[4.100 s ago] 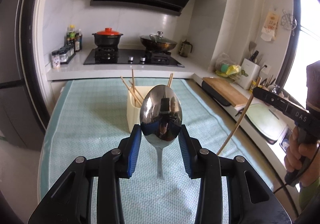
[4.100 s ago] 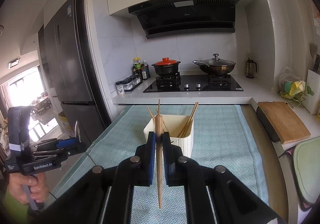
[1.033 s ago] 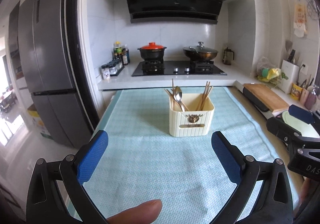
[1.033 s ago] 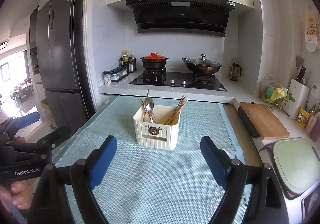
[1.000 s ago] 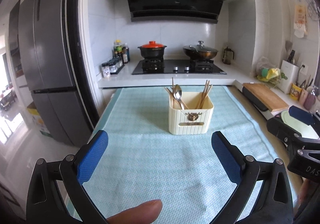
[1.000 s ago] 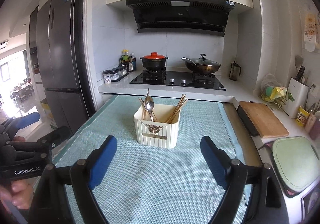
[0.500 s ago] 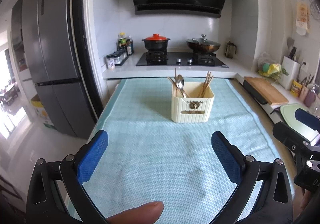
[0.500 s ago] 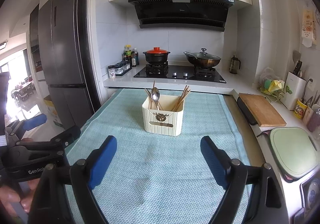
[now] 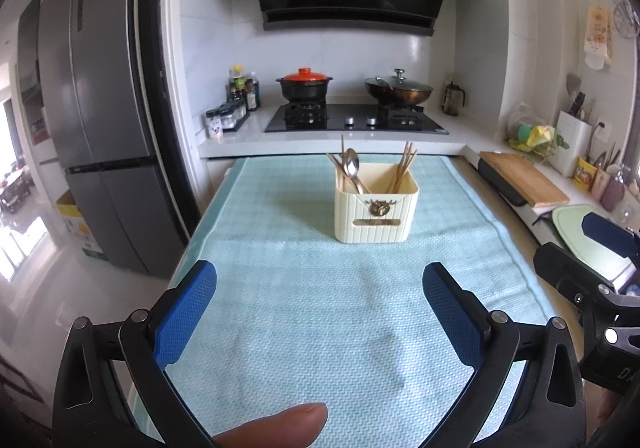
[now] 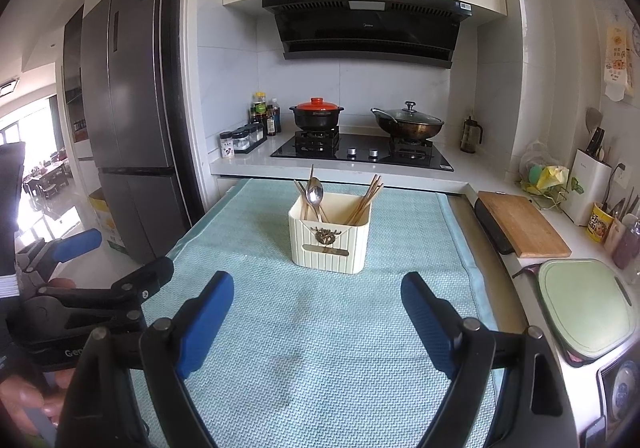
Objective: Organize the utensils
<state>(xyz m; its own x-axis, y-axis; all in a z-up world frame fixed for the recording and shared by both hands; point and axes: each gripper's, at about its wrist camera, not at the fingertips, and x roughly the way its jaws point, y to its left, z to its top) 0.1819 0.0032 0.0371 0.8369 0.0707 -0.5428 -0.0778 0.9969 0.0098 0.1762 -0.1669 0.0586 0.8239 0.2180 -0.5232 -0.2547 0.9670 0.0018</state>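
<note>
Both grippers, left gripper (image 9: pixel 320 308) and right gripper (image 10: pixel 316 316), had fingers spread wide and empty at lower frame, while spoon (image 9: pixel 352 164) and chopsticks (image 9: pixel 406 164) stood in the holder (image 9: pixel 376 216) mid-frame on the mat (image 9: pixel 320 308), so I judged sorting done

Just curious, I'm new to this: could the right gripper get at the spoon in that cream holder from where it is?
Probably yes. The right gripper is open, and only bare cloth lies before the holder. The spoon sticks up above the rim, though chopsticks crowd it.
</note>
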